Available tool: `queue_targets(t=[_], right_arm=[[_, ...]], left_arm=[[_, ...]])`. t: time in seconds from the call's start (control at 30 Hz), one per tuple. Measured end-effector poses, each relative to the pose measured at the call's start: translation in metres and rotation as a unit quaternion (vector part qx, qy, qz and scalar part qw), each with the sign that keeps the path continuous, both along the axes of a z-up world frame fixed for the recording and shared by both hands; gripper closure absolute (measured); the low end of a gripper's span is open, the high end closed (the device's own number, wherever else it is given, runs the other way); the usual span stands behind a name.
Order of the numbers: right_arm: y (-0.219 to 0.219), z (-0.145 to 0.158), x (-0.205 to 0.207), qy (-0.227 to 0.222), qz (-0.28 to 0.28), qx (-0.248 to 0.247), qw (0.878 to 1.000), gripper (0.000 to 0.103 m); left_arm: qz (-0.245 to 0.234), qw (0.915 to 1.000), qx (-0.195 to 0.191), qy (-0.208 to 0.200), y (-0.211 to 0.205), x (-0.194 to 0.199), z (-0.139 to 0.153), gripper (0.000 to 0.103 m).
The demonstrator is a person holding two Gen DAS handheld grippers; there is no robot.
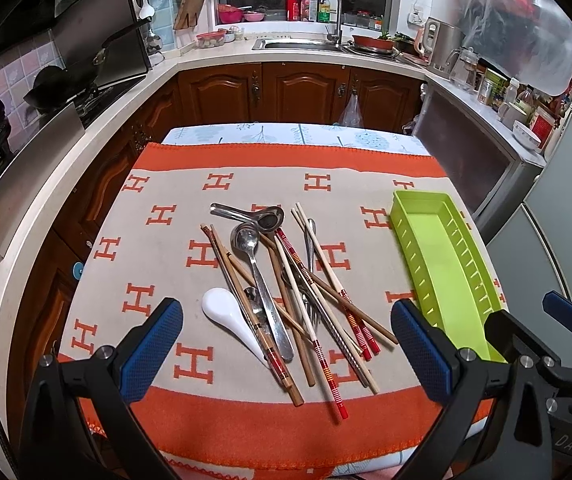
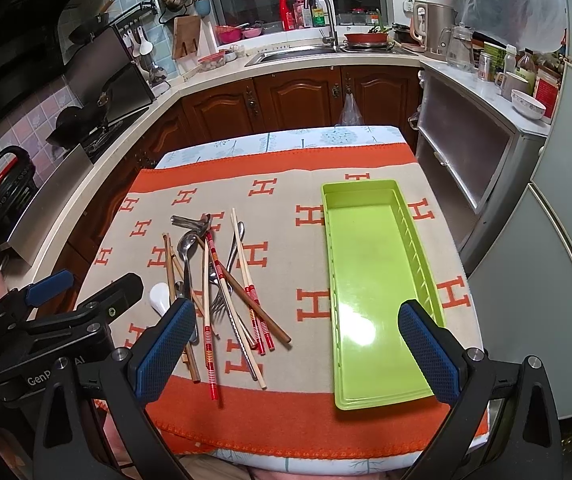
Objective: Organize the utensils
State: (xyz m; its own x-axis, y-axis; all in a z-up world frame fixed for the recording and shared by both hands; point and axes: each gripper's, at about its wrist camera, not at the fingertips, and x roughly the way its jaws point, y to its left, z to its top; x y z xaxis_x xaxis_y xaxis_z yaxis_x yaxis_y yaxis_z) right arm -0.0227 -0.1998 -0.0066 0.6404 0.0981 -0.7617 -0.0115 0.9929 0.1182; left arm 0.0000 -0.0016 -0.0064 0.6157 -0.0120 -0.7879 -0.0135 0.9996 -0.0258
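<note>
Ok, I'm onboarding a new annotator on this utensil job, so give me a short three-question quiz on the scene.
1. True or false: the green tray already holds some utensils.
2. Which lies at the pile's left edge: A) white ceramic spoon, B) fork, C) red-striped chopsticks?
3. Fill in: the left gripper and the right gripper are both ____.

Key: 1 false, it is empty. 2 A. 3 open, holding nothing.

The right hand-held gripper (image 2: 295,348) hangs wide open over the table (image 2: 286,428). Green tray (image 2: 369,256) lies at 1 o'clock, tangled utensils (image 2: 222,292) at 10 o'clock.
</note>
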Motion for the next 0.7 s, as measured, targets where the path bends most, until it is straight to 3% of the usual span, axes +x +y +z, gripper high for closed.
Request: queue_targets(t=[0.4,0.7], right_arm=[[0.0005,-0.0015,-0.0006,0.001,0.0,0.001,1.0,0.001],[0.0028,-0.0052,0.0001,0.002,0.0,0.002,1.0,0.001]], left_arm=[[0.004,1.0,0.004,0.007,0.0023,-0.0019,-0.0037,0.001],[0.001,0.9997,-0.017,0.019,0.0046,0.0021,-0.0076,0.001]])
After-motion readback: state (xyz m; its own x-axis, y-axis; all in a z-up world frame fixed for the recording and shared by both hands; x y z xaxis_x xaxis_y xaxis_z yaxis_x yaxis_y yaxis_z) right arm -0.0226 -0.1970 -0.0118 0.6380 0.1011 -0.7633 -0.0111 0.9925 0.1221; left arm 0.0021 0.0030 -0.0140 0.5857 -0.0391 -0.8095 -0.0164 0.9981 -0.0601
